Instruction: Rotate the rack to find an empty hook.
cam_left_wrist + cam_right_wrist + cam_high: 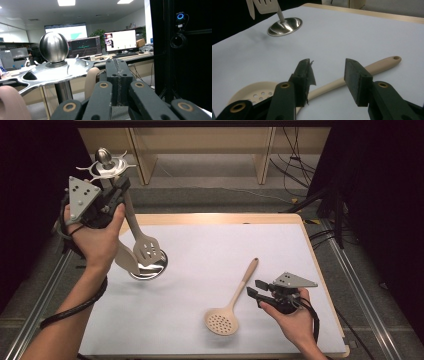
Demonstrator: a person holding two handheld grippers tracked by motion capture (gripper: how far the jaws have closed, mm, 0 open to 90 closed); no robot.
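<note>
Two utensils already hang from the utensil stand [131, 220], a slotted spatula [144, 249] and a second pale tool beside it, while the skimmer spoon [231, 304] lies flat on the white sheet near the front right of the bench [220, 218], its perforated bowl toward the front edge and its handle pointing toward the back edge.

The left claw [117, 187] is closed, with nothing visible between its pads; it rests just under the stand's star-shaped top [53, 72], apparently steadying it near the left edge of the bench. The right claw [329, 80] stands open, its jaws either side of the spoon's handle but not pressing on it, just above the sheet.

Several risks seem likely from here. A grip taken this close to the bowl leaves the long handle as a lever, so the spoon could pivot or slip in the pads when lifted. The handle is smooth and rounded, and a loose flap shows on one pad, which may weaken the hold. Hanging it calls for threading the small hole at the handle's end onto a hook, and a nudge there could swing the hung utensils or tip the stand on its round base [285, 26].
</note>
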